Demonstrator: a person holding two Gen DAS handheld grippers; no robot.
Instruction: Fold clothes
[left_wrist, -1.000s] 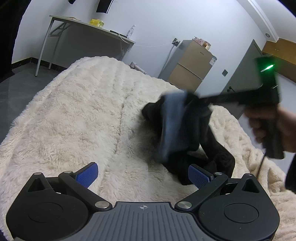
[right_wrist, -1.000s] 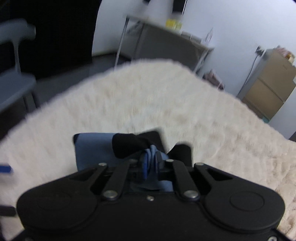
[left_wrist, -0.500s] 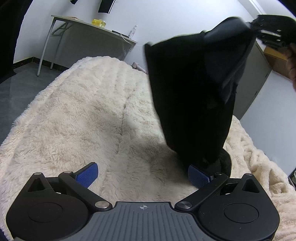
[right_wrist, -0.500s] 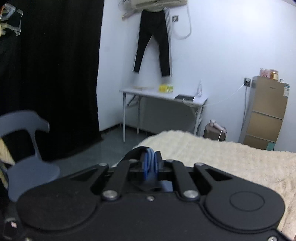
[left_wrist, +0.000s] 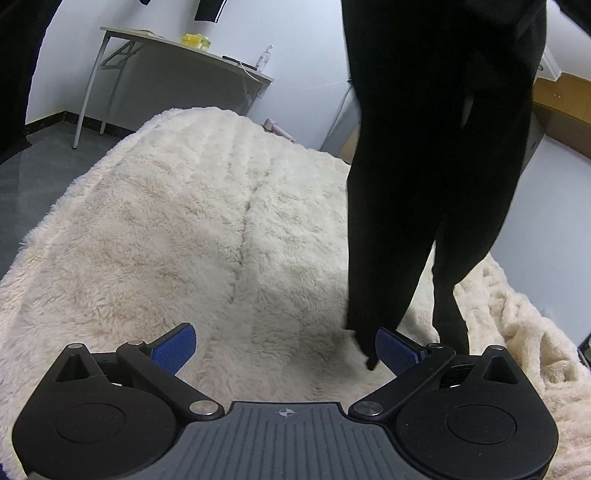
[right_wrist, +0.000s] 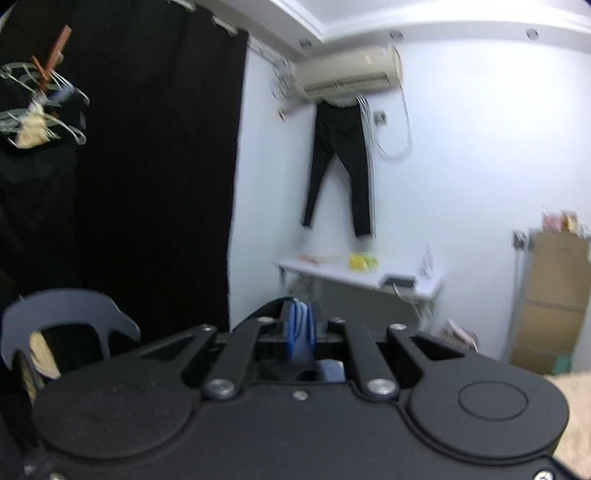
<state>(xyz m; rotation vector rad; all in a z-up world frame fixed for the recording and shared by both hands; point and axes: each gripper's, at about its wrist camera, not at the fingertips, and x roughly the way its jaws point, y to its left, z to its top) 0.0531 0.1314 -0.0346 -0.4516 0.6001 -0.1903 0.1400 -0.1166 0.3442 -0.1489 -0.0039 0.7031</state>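
One black garment (top cut off), right tool clenching it, left tool released.

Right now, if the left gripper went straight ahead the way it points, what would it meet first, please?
Probably the cream fluffy blanket: the open left gripper tilts down at it. The hanging black garment dangles by its right jaw, likely just off-line.

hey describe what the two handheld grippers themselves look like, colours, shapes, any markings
The left gripper has a ribbed grey centre plate with a small crosshair mark, black rounded housings, silver pivot bolts and blue textured finger pads. The right gripper has the same black rounded housings, silver bolts and blue pads.
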